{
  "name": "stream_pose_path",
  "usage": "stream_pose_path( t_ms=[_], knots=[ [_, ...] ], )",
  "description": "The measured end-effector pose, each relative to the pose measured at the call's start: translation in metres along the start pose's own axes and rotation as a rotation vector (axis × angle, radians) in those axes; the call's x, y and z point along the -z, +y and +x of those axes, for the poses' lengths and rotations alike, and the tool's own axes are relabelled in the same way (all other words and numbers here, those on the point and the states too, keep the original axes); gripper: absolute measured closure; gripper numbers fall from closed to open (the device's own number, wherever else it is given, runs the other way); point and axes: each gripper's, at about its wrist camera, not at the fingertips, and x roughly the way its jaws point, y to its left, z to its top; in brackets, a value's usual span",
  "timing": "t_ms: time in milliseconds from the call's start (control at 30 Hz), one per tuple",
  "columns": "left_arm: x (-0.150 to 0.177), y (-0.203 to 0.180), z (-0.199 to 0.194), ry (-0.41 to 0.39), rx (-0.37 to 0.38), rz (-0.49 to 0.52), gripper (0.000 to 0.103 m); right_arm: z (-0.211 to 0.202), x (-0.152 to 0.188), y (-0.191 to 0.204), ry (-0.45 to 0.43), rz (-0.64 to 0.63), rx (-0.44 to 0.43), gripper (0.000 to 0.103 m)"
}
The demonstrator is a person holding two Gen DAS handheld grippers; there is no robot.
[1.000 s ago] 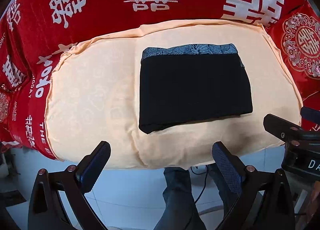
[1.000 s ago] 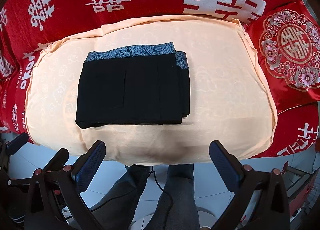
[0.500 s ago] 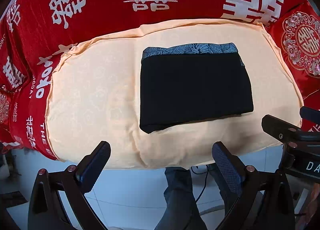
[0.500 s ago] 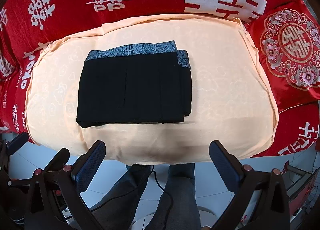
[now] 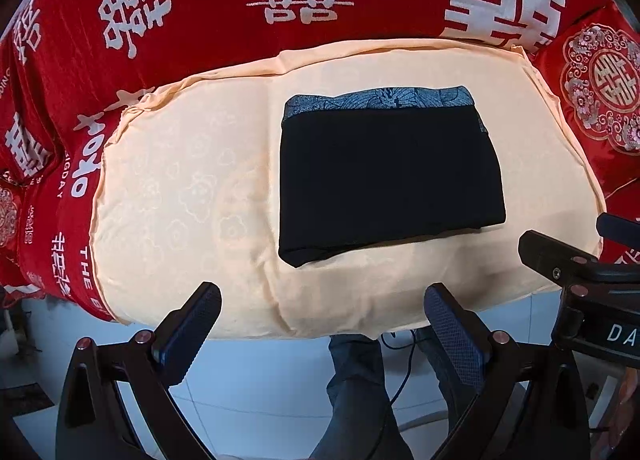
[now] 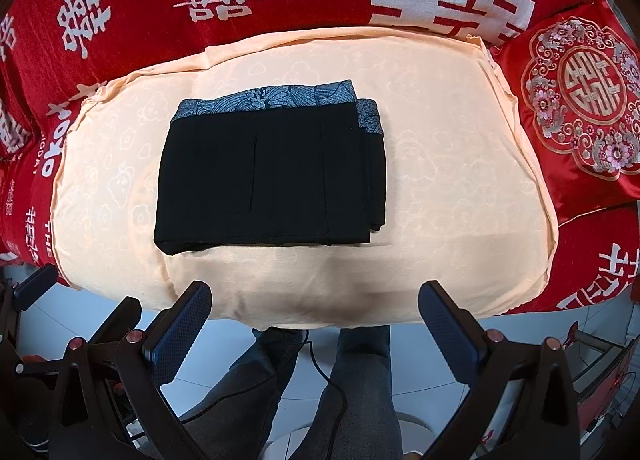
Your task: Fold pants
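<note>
The black pants (image 5: 390,176) lie folded into a compact rectangle on the peach cloth (image 5: 180,188), with a blue-grey patterned waistband along the far edge. They also show in the right wrist view (image 6: 268,172), with stacked layers at the right side. My left gripper (image 5: 322,300) is open and empty, held back over the cloth's near edge. My right gripper (image 6: 316,298) is open and empty, also at the near edge, well short of the pants. Part of the right gripper shows at the right of the left wrist view (image 5: 580,272).
A red bedspread (image 5: 200,12) with white characters surrounds the peach cloth. An embroidered red cushion (image 6: 580,108) lies at the right. Below the bed edge are a pale tiled floor (image 5: 260,380), the person's legs (image 6: 352,388) and a black cable (image 6: 320,372).
Almost nothing. Both grippers stay open and pulled back; the views drift very slightly. The folded pants lie still.
</note>
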Motion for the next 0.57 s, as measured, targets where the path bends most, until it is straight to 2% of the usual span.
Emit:
stream_pose_path(
  t_ms=[567],
  knots=[
    [-0.0033,0.0014,0.0011,-0.008,0.013,0.009,0.001,0.0017,0.0011,0.0029,0.005,-0.001,0.001,0.0]
  ],
)
